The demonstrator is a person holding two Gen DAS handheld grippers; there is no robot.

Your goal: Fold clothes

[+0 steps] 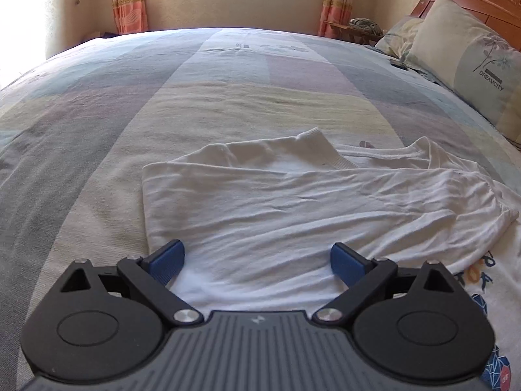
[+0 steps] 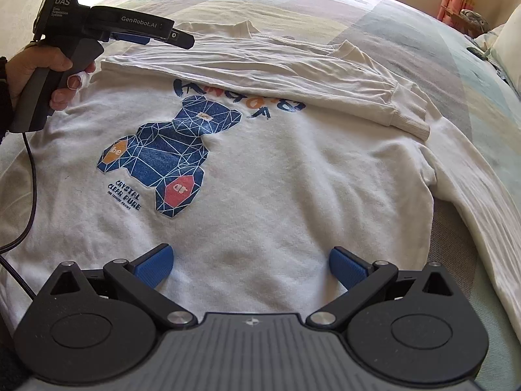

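Lying flat on the bed [image 1: 97,104], the white sweatshirt [image 2: 260,163] is waiting, one sleeve [image 2: 276,71] folded across toward twelve o'clock. Both the left gripper [image 1: 257,260] and right gripper [image 2: 250,262] are hovering wide open, holding nothing; that loose sleeve is risking sliding off if tugged.

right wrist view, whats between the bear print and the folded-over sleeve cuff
Only plain white sweatshirt fabric lies between the bear print and the sleeve cuff, seen in the right wrist view.

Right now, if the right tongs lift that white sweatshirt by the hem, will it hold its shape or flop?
The sweatshirt would probably flop: its folded-over sleeve is wrinkled and lies limp. That sleeve may well slide off, since nothing pins it. It looks thick and ribbed at the cuff, so likely rather heavy for cloth. The right tongs are open above it.
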